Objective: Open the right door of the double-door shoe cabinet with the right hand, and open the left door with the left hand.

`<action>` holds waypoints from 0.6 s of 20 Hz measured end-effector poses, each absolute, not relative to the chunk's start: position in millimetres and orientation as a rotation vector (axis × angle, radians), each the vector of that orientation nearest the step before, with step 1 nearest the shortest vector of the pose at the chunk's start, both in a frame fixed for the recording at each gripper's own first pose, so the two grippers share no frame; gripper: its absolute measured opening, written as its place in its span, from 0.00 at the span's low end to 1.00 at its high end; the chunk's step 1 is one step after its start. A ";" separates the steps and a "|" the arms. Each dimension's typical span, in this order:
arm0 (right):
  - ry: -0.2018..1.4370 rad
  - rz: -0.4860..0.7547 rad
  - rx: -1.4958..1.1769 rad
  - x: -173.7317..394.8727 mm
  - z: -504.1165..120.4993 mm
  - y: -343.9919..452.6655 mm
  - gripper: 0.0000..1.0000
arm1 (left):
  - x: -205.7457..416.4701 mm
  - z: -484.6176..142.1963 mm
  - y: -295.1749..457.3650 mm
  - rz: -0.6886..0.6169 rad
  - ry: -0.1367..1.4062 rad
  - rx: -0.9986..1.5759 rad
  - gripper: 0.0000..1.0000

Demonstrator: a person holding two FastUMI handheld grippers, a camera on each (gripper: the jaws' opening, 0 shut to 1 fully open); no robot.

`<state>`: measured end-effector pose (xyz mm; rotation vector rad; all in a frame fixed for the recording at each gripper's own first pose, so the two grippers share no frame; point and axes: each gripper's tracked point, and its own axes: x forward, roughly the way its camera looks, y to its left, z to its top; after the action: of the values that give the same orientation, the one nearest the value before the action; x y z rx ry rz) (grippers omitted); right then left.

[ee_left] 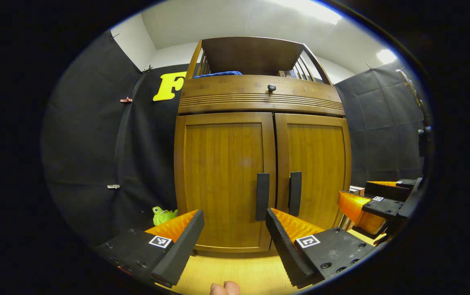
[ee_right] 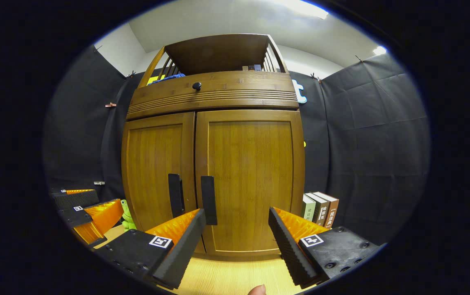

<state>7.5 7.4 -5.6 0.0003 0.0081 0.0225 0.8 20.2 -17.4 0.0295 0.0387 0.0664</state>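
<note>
Wooden shoe cabinet [ee_left: 259,164] faces both grippers, handles [ee_left: 262,196] vertical; both grippers apart.

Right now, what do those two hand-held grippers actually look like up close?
Each gripper, left and right, has two wedge-shaped fingers with ribbed inner faces, fixed to flat black plates with screw holes. Each plate carries a small square black-and-white marker. A fingertip of the holder peeks in below. No cables or sleeves are visible.
</note>
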 end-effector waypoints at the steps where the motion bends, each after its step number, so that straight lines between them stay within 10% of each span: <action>1: 0.015 0.020 -0.003 10.4 -8.6 7.3 0.97 | -0.4 -21.7 19.6 0.065 0.043 0.022 0.93; 12: 0.022 0.063 -0.028 43.9 -23.4 41.3 0.98 | -3.8 -35.1 29.8 0.073 0.053 0.013 0.94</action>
<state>43.9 41.3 -23.4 -0.0280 0.0224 0.0629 -3.8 29.8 -35.1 0.0133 0.0531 0.0732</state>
